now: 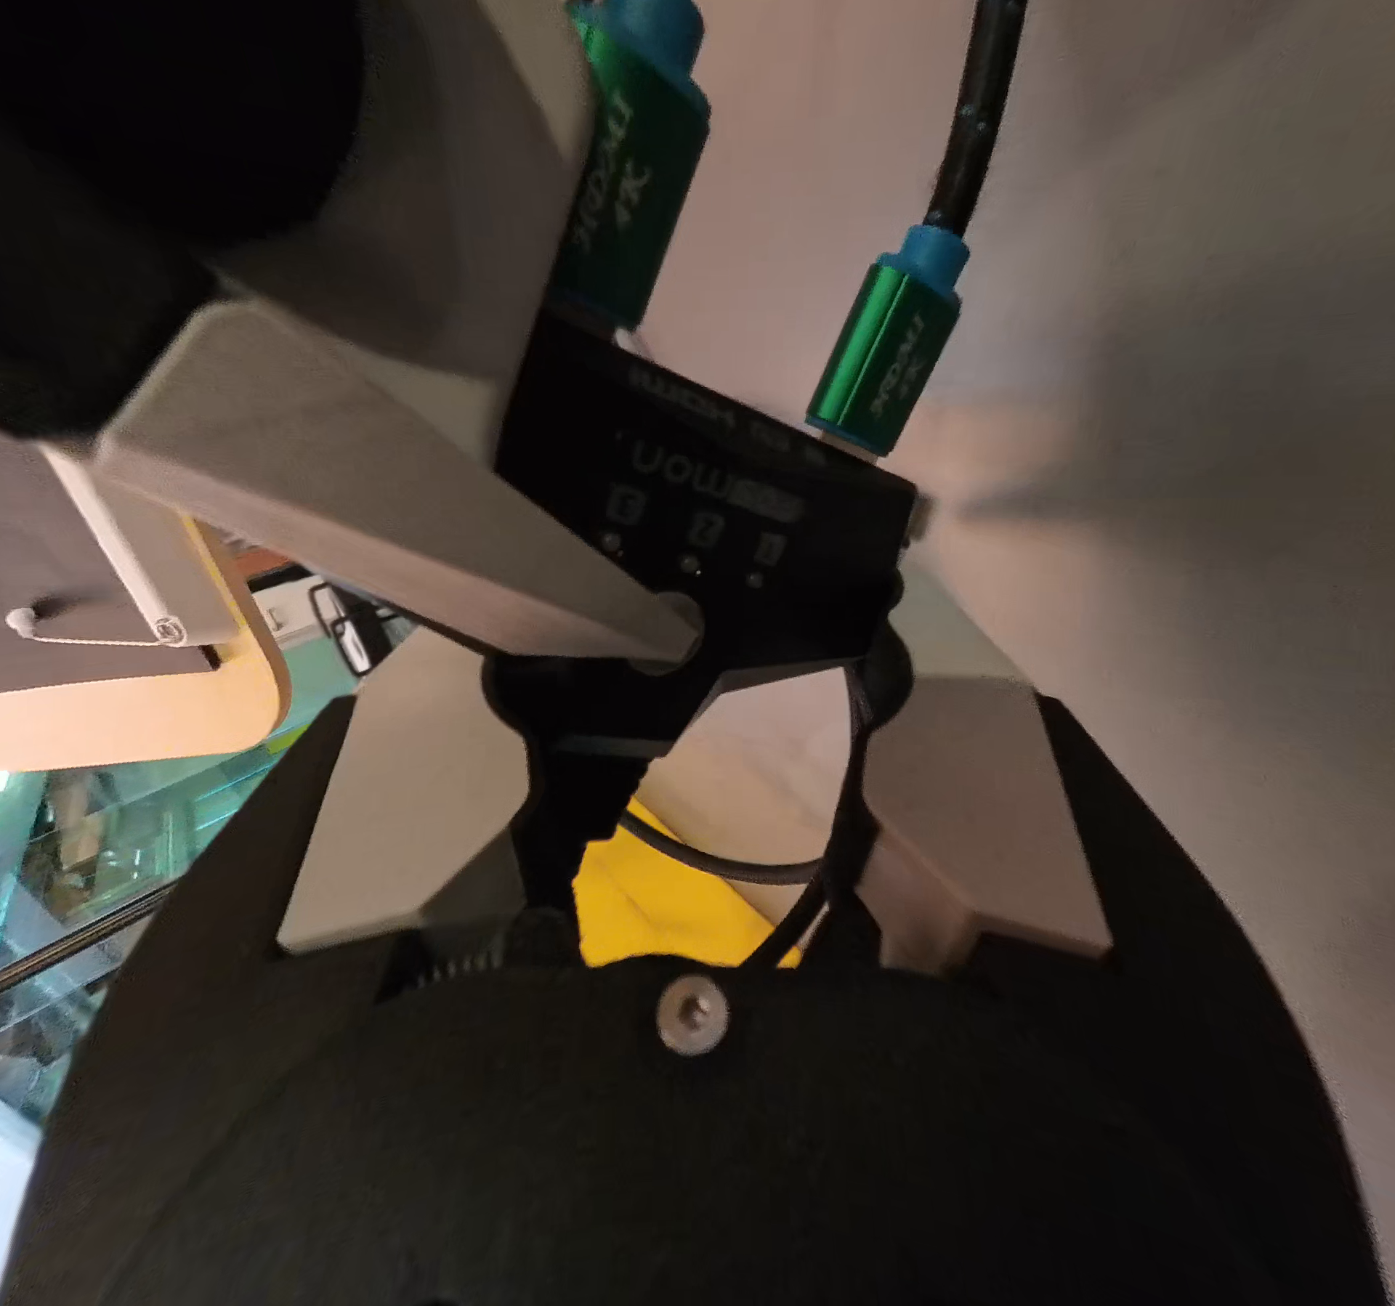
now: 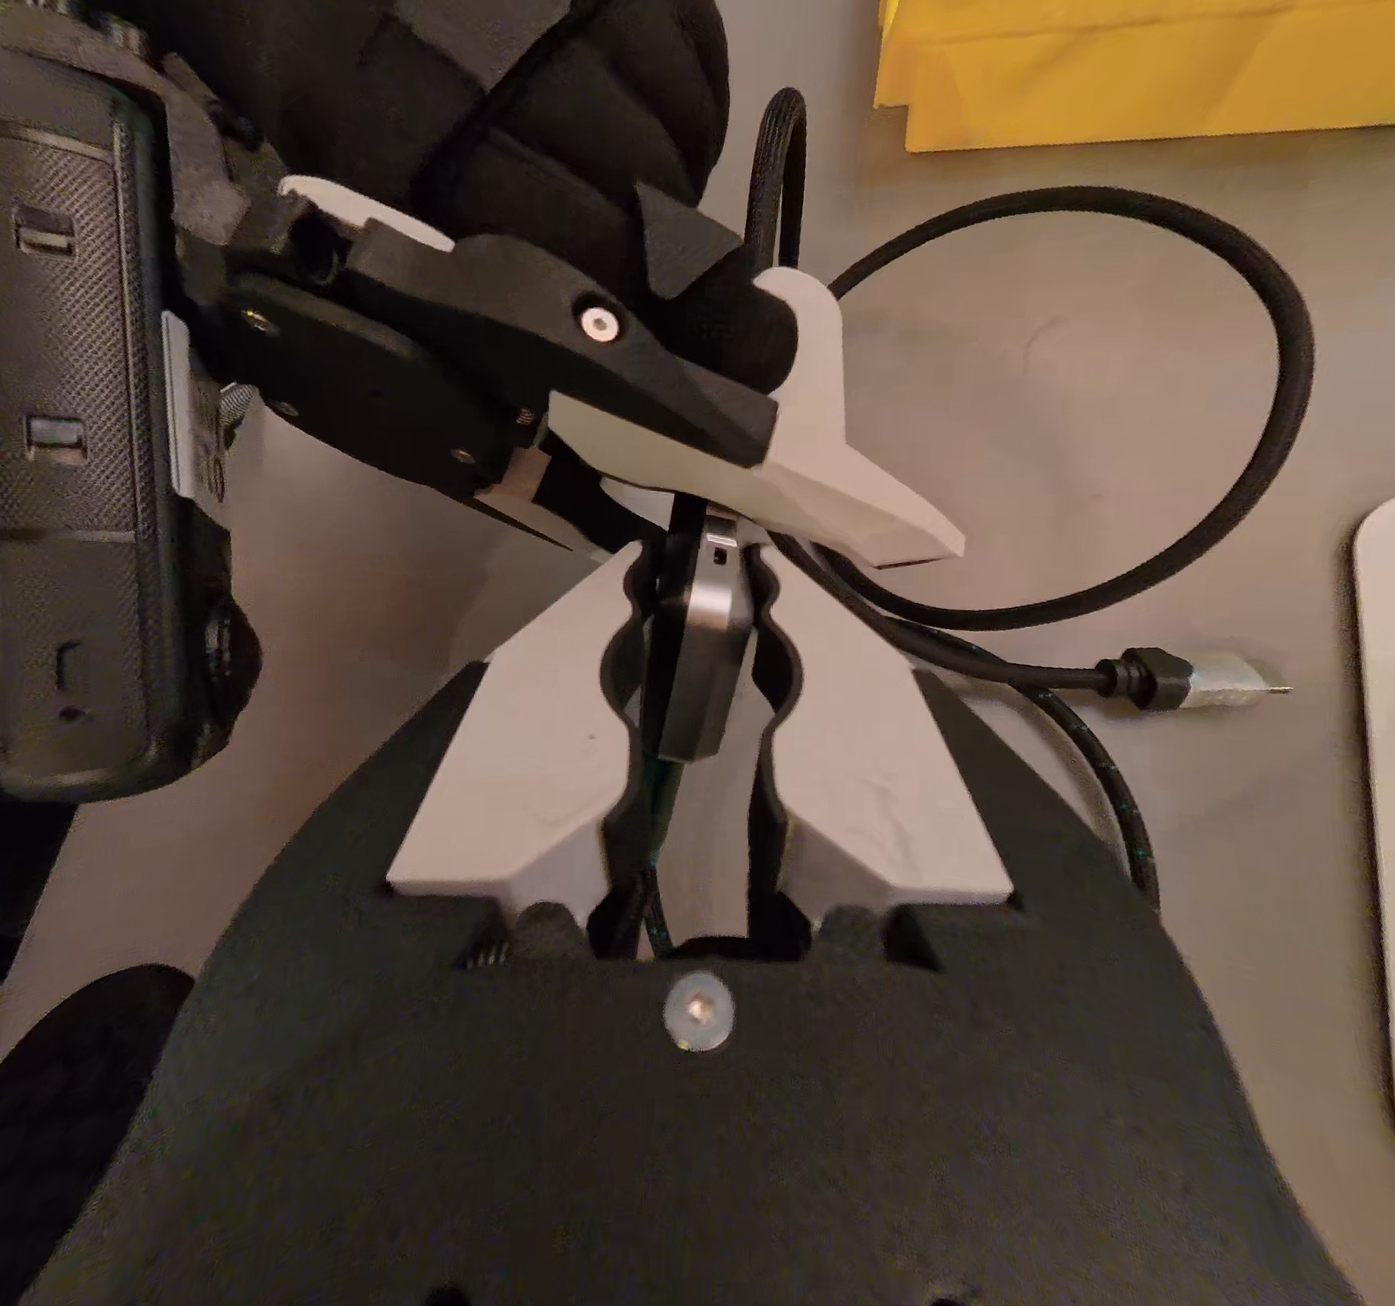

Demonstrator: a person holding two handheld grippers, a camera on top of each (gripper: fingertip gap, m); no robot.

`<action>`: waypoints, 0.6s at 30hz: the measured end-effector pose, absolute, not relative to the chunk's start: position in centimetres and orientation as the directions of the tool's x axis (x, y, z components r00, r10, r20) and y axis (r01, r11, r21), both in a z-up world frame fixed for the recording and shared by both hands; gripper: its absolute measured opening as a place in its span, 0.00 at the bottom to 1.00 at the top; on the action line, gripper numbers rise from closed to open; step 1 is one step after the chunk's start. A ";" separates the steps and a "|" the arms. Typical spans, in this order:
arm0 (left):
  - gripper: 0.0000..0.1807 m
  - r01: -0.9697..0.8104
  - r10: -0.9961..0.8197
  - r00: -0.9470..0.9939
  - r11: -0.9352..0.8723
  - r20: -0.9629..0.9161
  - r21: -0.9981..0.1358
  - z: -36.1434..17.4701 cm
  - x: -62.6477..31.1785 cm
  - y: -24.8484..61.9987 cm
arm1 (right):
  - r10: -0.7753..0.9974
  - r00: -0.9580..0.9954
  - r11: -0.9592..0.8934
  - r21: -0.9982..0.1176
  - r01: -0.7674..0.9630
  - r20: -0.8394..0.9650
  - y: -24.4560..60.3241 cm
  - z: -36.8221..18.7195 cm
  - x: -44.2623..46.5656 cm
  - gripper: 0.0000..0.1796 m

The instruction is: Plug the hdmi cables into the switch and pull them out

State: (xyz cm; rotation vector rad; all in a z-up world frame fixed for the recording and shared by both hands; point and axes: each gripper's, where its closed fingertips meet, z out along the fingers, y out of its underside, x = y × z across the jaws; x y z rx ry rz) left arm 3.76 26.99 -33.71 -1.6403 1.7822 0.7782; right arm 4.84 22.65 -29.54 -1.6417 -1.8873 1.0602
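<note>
In the left wrist view, the black switch (image 1: 702, 515) is held up off the table. My left gripper (image 1: 702, 681) is shut on its near edge. Two green HDMI plugs sit in its far side, one on the left (image 1: 642, 160) and one on the right (image 1: 883, 357). My right gripper's white finger (image 1: 423, 485) lies across the switch's face beside the left plug. In the right wrist view, my right gripper (image 2: 702, 568) is closed on the switch (image 2: 702, 651), seen edge-on. A green plug (image 2: 664, 802) shows between the fingers nearer the palm. The left gripper (image 2: 868, 507) crosses in from the upper left.
A loose black cable loops (image 2: 1283, 379) on the grey table (image 2: 1057, 364) and ends in a black plug (image 2: 1162, 681). Yellow paper (image 2: 1132, 24) lies at the far right. A white object (image 2: 1378, 741) sits at the right edge. A gloved hand (image 2: 453, 62) holds the left gripper. Left tips to right tips: about 5 centimetres.
</note>
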 end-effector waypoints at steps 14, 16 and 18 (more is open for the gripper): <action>0.63 -0.976 -0.657 0.135 0.041 -0.742 -0.214 -28.5 3.8 25.4 | 0.986 -0.110 -0.032 -0.793 0.608 -0.125 25.1 -27.4 7.9 0.11; 0.62 -0.957 -0.620 0.201 0.042 -0.759 -0.288 -26.5 3.1 25.1 | 0.991 -0.099 -0.014 -0.800 0.600 -0.092 25.5 -26.5 8.5 0.11; 0.61 -0.935 -0.577 0.268 0.036 -0.771 -0.352 -24.6 1.8 24.9 | 0.994 -0.081 -0.008 -0.805 0.594 -0.069 25.9 -25.5 9.3 0.11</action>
